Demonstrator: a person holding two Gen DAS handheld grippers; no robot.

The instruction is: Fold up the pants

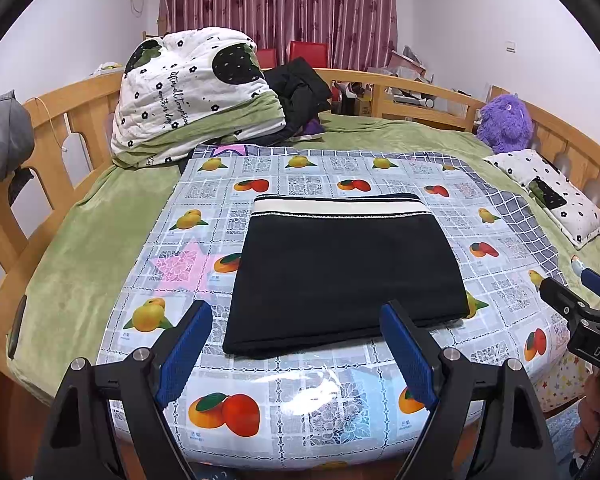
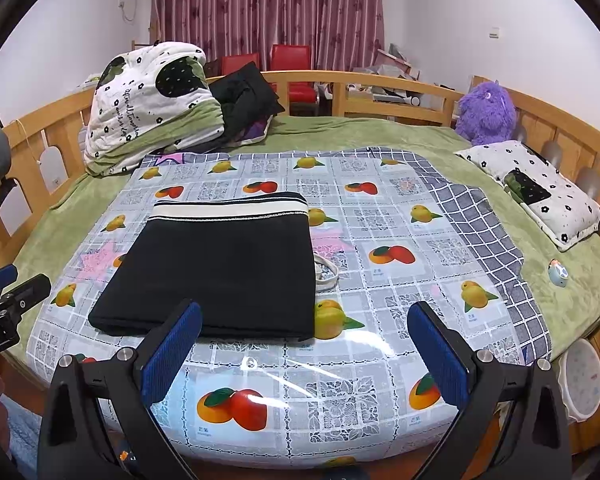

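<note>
**Left wrist view: folded pants ahead of spread tongs**

Left wrist view shows the pants (image 1: 346, 272) lying as a compact black rectangle with a white waistband at the far edge, straight ahead of the left tongs (image 1: 296, 340), whose blue pads are spread and hold nothing. From the right wrist, the right tongs (image 2: 304, 344) are likewise spread and empty, and the pants (image 2: 220, 268) lie ahead and to the left. The left tongs look nearer. The bundle's long axis seems to run side to side. Judging by its shape, the fold looks nearly or fully done. It rests on a glossy fruit-print cloth (image 1: 260, 400) over a green bed (image 1: 80, 240) with wooden rails. A quilt (image 1: 188, 100), purple toy (image 1: 504, 122) and curtain (image 1: 280, 4) lie beyond.
</note>
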